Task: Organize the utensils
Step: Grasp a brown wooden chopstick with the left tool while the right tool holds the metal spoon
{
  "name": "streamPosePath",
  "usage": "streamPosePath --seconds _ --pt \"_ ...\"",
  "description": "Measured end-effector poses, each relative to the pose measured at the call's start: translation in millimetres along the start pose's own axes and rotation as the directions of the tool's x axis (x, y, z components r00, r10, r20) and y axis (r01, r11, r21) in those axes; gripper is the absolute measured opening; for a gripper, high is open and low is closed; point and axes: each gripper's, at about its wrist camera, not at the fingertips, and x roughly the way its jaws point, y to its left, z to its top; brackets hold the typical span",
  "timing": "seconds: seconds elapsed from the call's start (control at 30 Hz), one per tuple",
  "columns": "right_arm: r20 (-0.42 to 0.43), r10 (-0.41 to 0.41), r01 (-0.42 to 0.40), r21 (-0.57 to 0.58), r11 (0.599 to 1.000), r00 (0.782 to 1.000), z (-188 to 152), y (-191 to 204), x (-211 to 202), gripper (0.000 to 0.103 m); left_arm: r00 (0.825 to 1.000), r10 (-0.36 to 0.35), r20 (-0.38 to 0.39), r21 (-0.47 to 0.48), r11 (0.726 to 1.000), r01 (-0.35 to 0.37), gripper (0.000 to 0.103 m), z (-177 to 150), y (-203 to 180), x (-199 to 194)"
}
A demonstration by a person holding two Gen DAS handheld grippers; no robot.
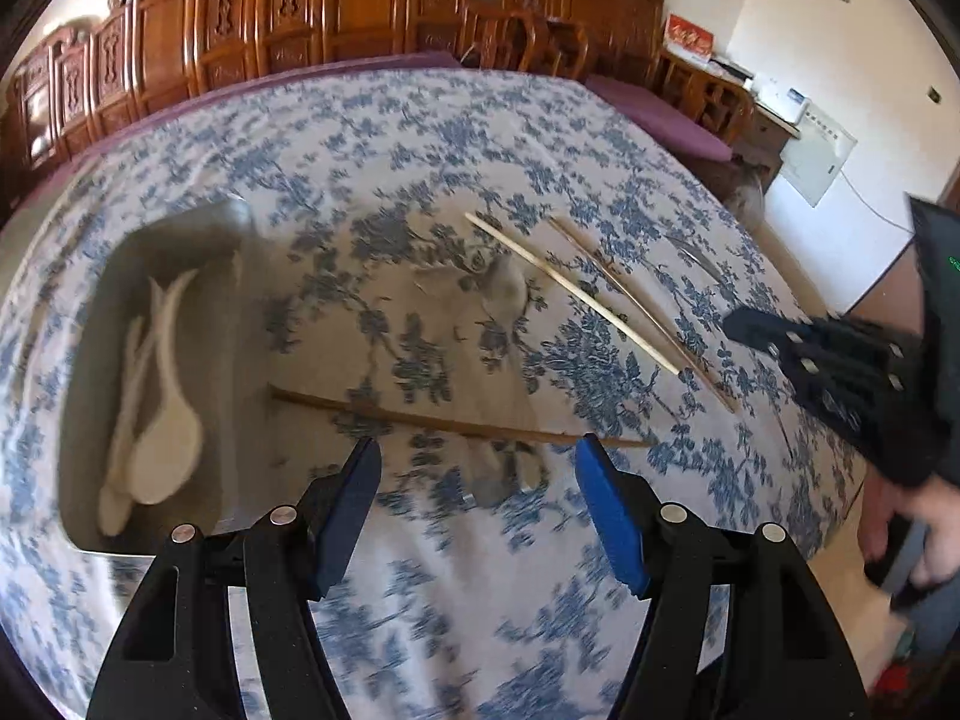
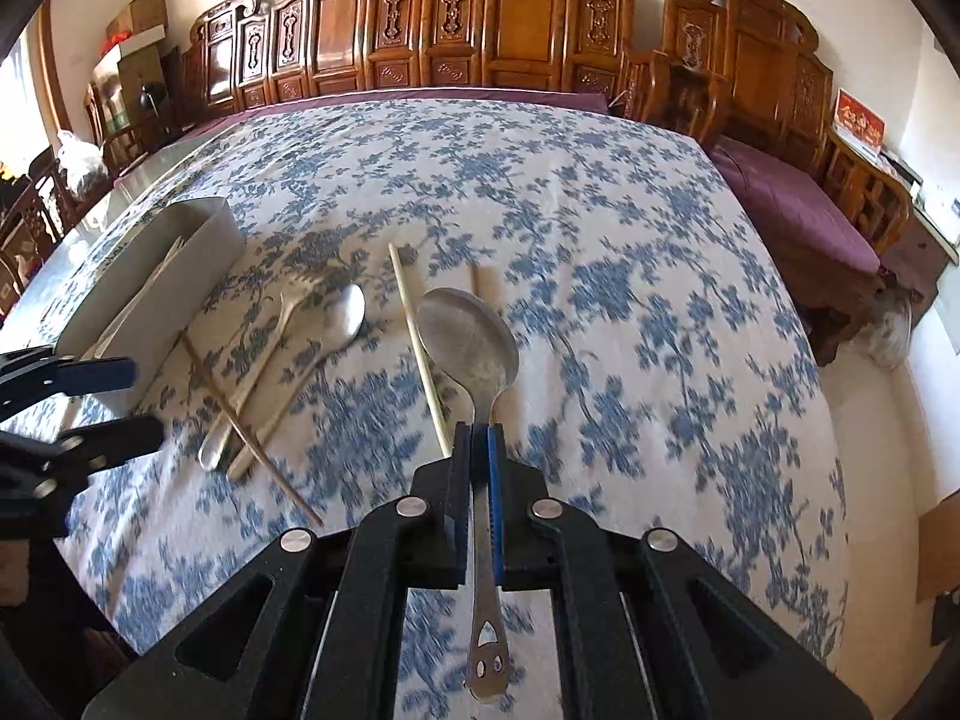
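My right gripper [image 2: 480, 438] is shut on the handle of a large metal spoon [image 2: 474, 348], held above the flowered cloth with its bowl pointing away. On the cloth lie a fork [image 2: 288, 306], a smaller metal spoon [image 2: 348, 312], a brown chopstick [image 2: 252, 432] and a pale chopstick [image 2: 420, 348]. My left gripper [image 1: 480, 468] stands open over the brown chopstick [image 1: 450, 420], nothing between its fingers. A grey tray [image 1: 90, 360] to its left holds white spoons [image 1: 162, 450]. The right gripper [image 1: 840, 372] shows at the right edge.
The table [image 2: 630, 210] is covered by a blue-and-white flowered cloth. Carved wooden chairs [image 2: 510, 18] line its far side, and a purple-cushioned bench [image 2: 798, 210] stands to the right. A second pale chopstick [image 1: 636, 306] lies beside the first. A person's hand [image 1: 924, 546] is at the far right.
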Motion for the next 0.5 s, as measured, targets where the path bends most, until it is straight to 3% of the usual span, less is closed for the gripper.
streamPosePath --seconds 0.2,0.37,0.5 --pt "0.008 0.020 -0.020 0.050 0.999 1.000 -15.7 -16.3 -2.4 0.006 0.997 0.023 -0.069 -0.129 0.991 -0.031 0.064 9.8 5.3 30.0" --pt "0.005 0.035 -0.035 0.057 0.998 0.999 -20.5 -18.0 -0.8 0.006 0.991 0.061 -0.123 -0.160 0.984 -0.080 0.064 12.8 9.2 44.8" --pt "0.004 0.042 -0.042 0.055 0.998 0.999 -21.1 -17.7 -1.0 0.006 0.987 0.050 -0.153 -0.177 0.981 -0.078 0.064 10.3 10.4 50.9"
